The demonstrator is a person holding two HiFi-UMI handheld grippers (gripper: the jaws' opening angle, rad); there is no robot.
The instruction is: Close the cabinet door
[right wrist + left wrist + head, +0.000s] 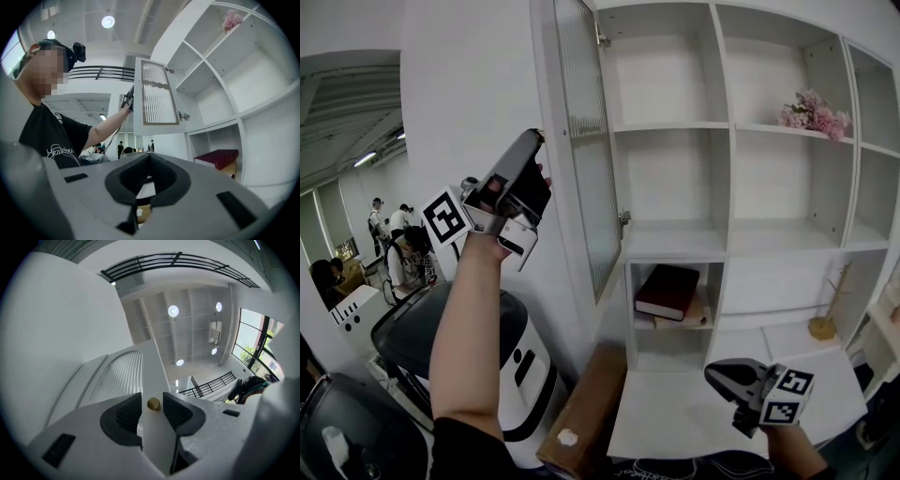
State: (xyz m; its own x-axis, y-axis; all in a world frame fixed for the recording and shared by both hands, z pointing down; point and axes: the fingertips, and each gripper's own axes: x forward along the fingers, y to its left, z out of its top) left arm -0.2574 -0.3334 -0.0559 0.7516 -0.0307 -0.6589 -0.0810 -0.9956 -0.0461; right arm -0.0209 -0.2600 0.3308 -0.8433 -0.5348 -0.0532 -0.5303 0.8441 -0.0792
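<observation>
The white cabinet (769, 234) has a tall door (586, 141) with a ribbed glass panel, swung wide open to the left. My left gripper (534, 141) is raised to the door's free edge. In the left gripper view its pads (126, 416) clamp that edge (157, 441) from both sides, with a small brass knob (153, 403) between them. The right gripper view shows the door (157, 96) and my left arm reaching up to it. My right gripper (717, 373) hangs low in front of the cabinet, jaws (149, 157) shut with nothing in them.
A dark red book (667, 291) lies in a lower compartment and pink flowers (814, 112) sit on an upper shelf. A white and black machine (516, 366) and a cardboard box (581, 403) stand below the door. People (394, 234) stand far off to the left.
</observation>
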